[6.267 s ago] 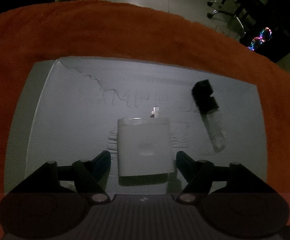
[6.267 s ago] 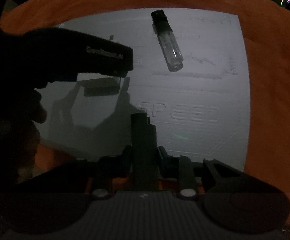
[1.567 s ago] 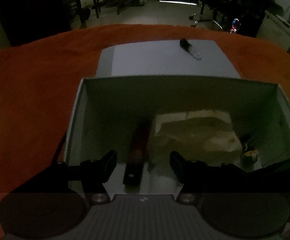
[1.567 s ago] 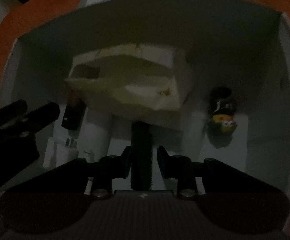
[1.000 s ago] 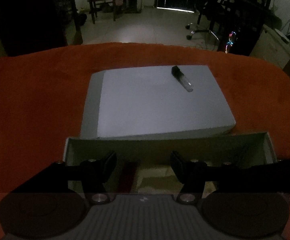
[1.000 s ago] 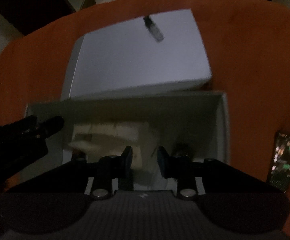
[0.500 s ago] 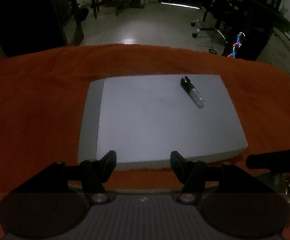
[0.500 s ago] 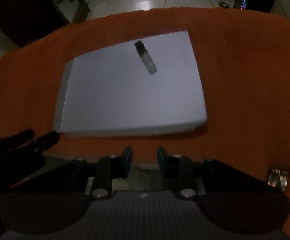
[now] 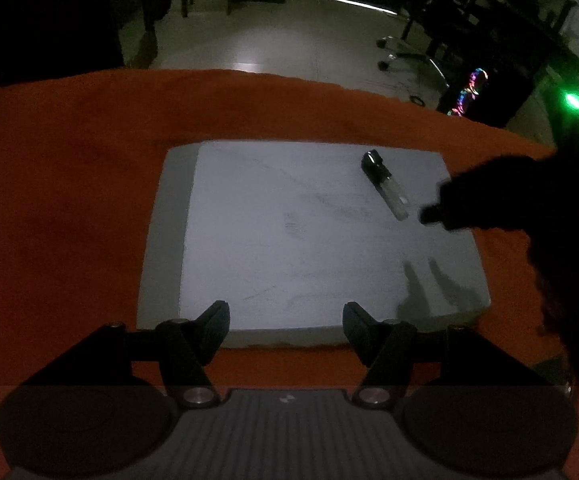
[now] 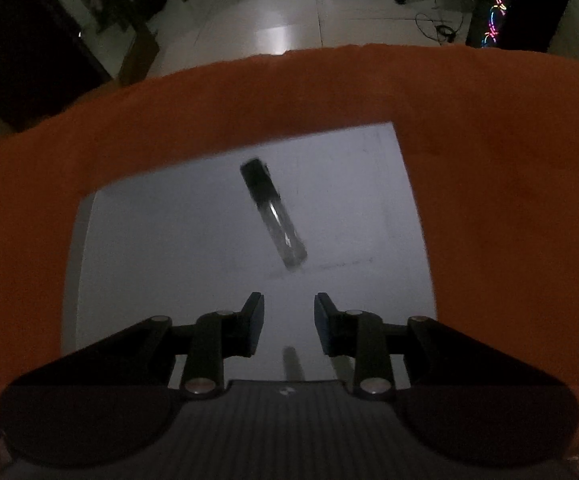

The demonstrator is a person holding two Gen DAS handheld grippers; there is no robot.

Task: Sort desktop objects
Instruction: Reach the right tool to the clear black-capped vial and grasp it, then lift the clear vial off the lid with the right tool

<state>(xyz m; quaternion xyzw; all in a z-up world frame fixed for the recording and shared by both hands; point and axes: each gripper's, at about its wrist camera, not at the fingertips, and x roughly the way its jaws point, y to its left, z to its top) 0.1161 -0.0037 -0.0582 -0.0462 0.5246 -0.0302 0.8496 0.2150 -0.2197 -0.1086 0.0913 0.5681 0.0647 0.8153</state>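
A small clear tube with a black cap lies on a grey mat on the orange cloth. In the right wrist view the tube lies just ahead of my right gripper, which is open and empty above the mat. In the left wrist view the right gripper shows as a dark shape close to the tube's clear end. My left gripper is open and empty at the mat's near edge.
The orange cloth covers the table around the mat. Beyond the far edge are a tiled floor, chairs and a lit computer case. The room is dim.
Both grippers have left the white box, which is out of view now. The right gripper no longer holds the dark object and has opened wider. It has moved forward over the mat toward the tube.
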